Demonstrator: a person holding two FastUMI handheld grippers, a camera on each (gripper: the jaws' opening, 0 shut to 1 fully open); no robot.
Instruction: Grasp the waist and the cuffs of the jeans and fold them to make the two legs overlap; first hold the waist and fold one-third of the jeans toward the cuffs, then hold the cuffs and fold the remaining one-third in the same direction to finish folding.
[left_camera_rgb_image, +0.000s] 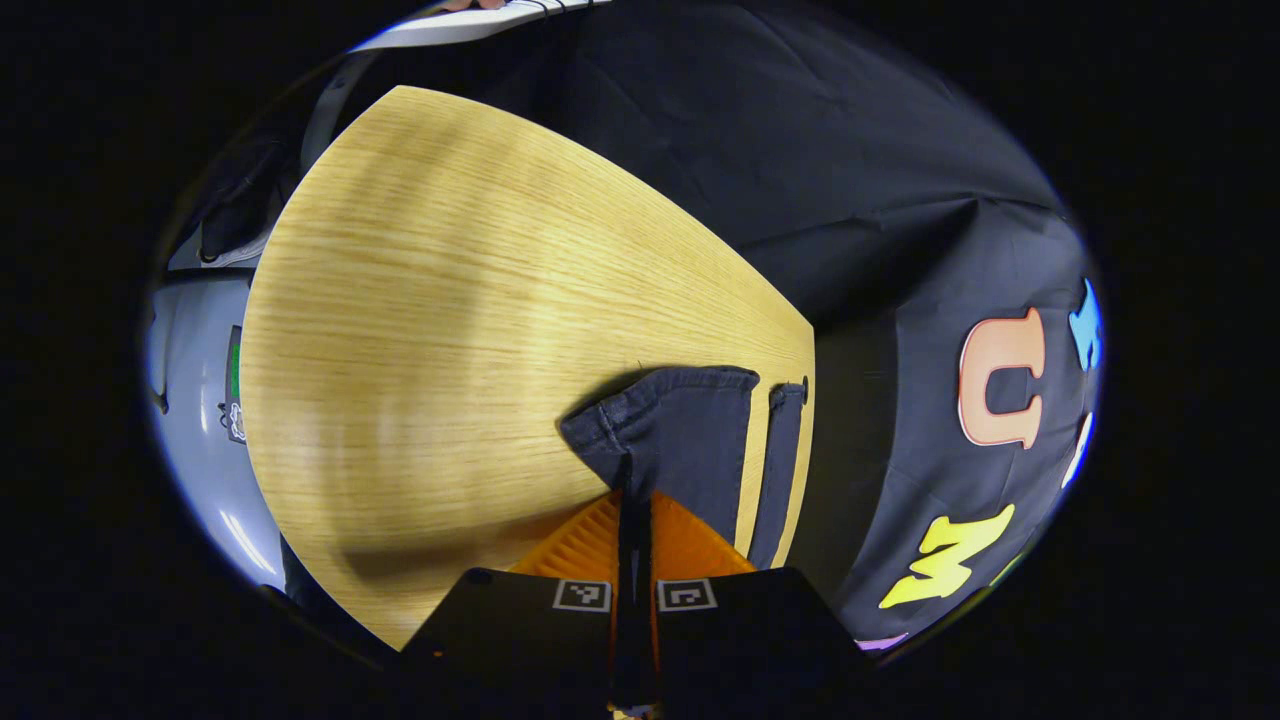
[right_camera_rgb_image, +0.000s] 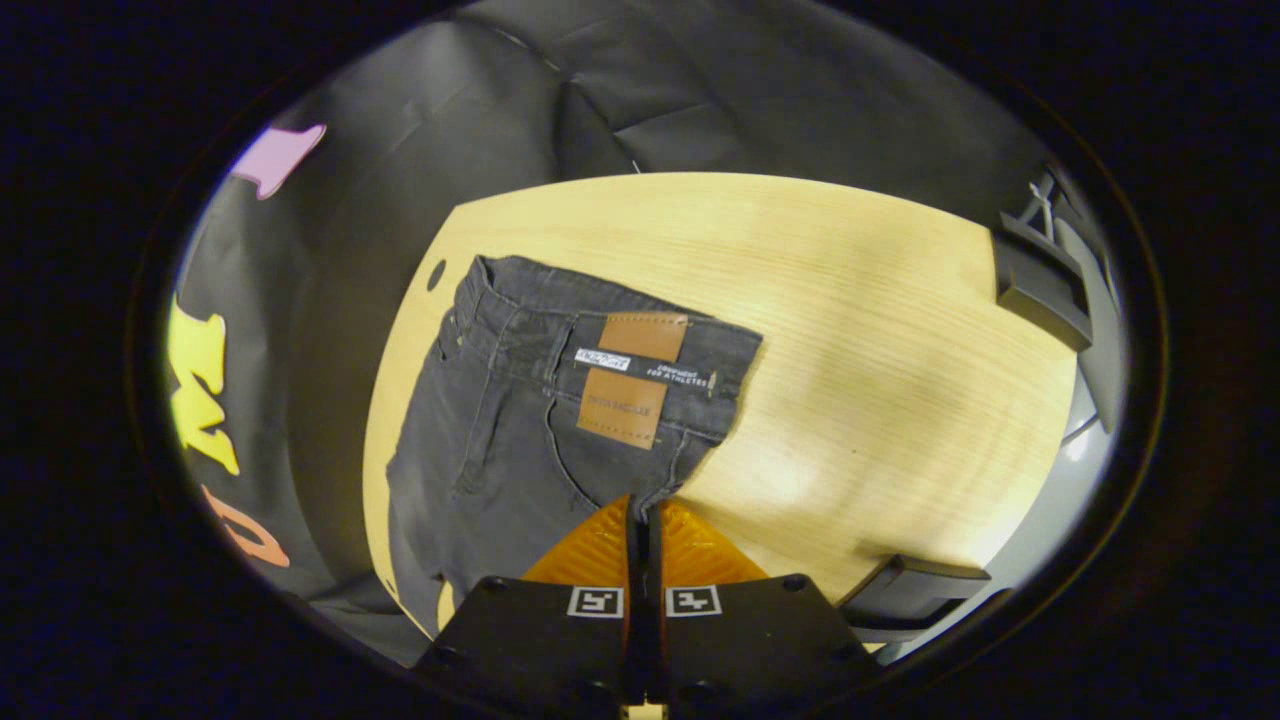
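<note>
Now, left claw (left_camera_rgb_image: 632, 500): fingers drawn nearly together, a thin fold of dark denim pinched between them. What it grips looks like a cuff end of the jeans (left_camera_rgb_image: 690, 450), lying near the desk (left_camera_rgb_image: 430, 300) edge; a second strip of cloth sits just beside it, likely the other leg. Bare wood stretches away beyond.

Right claw (right_camera_rgb_image: 643, 512): likewise closed to a slit, nipping the jeans (right_camera_rgb_image: 560, 400) at the edge of the waist, just below the leather patch (right_camera_rgb_image: 632, 378). Waistband lies flat on the desk (right_camera_rgb_image: 880, 340), toward its left side in the right gripper view, the body of the garment trailing back past the claw.

Judgement: both ends held, legs not yet laid over each other. To do this well, lift both claws evenly, keep the cloth taut between them, carry one leg across onto the other with edges matched. Watch the thin bite at the waist; thick denim may slip.
</note>
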